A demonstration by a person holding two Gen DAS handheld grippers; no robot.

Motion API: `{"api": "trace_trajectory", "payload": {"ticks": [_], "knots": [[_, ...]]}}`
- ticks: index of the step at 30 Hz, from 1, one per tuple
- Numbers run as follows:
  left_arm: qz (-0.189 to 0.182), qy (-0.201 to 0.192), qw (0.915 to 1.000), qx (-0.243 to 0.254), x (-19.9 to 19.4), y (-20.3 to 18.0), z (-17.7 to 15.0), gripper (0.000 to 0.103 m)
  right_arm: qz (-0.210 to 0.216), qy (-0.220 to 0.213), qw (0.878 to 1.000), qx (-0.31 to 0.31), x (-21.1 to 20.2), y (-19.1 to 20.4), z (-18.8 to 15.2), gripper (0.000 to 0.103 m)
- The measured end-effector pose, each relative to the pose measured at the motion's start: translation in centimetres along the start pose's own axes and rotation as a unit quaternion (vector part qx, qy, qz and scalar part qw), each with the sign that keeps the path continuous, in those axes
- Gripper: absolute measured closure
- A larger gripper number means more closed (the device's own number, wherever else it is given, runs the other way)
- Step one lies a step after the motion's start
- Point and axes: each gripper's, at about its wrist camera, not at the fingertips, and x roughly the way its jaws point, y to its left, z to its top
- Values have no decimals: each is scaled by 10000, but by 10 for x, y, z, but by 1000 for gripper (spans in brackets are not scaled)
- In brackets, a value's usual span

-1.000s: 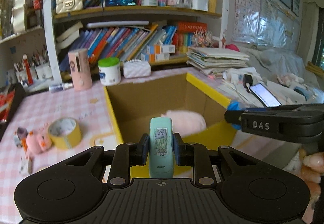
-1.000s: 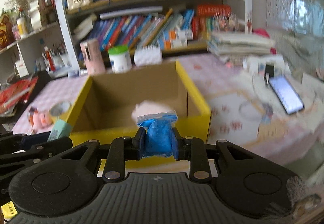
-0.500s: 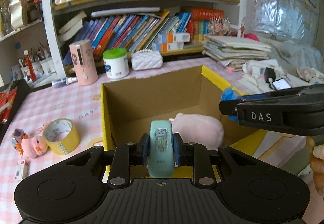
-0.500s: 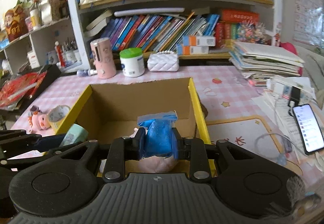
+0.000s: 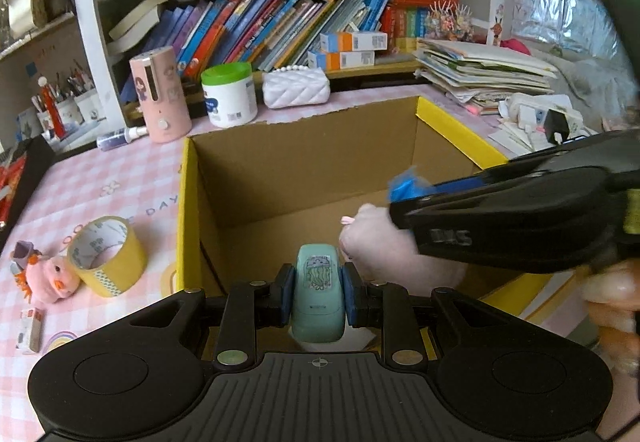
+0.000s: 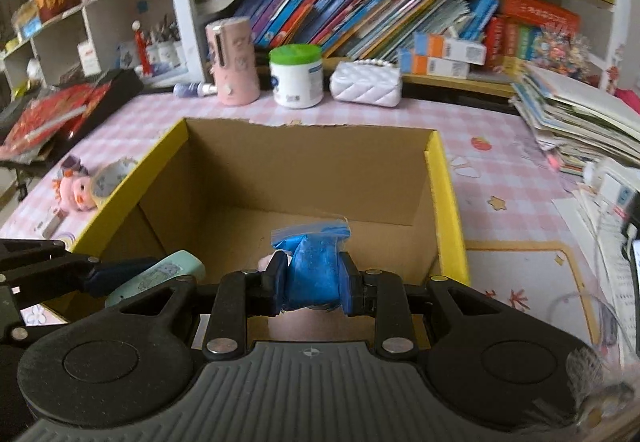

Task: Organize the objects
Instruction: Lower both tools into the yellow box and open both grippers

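- Left gripper (image 5: 318, 292): clamped on a mint case with a jellyfish sticker (image 5: 318, 296), held over the near edge of the cardboard box (image 5: 304, 162).
- Right gripper (image 6: 314, 282): clamped on a blue plastic bag (image 6: 314, 270), above the box interior.
- Left wrist view only: pink plush (image 5: 384, 250) lying inside the box, partly behind the right gripper; the right wrist view shows just a sliver.
- Counter (image 5: 100, 186), left of box: yellow tape roll (image 5: 106, 256) touching a pink pig toy (image 5: 48, 278).
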Motion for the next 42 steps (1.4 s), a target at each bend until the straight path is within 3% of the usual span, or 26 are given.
{"api": "trace_trajectory", "payload": {"ticks": [10, 21, 25, 27, 28, 30, 39, 42], "knots": [[21, -14, 9999, -106, -2, 0, -3, 75, 229, 294, 9987, -350, 24, 14, 13, 78], [247, -210, 9991, -261, -14, 6, -7, 40, 313, 385, 9966, -663, 36, 25, 20, 78], [271, -280, 9990, -205, -17, 6, -9, 38, 319, 498, 9946, -855, 41, 30, 17, 78], [290, -289, 9991, -142, -18, 4, -10, 27, 307, 530, 9944, -857, 42, 31, 18, 77], [322, -316, 9989, -135, -20, 4, -10, 25, 307, 527, 9947, -825, 41, 30, 18, 76], [289, -360, 9988, -145, -23, 3, -11, 21, 266, 456, 9957, -765, 38, 30, 18, 60], [243, -619, 9975, -228, -42, 3, -17, 10, 34, -110, 9995, -284, 2, 23, 12, 32], [324, -744, 9963, -274, -50, 4, -20, 7, -124, -336, 9993, -83, -14, 22, 7, 28]]}}
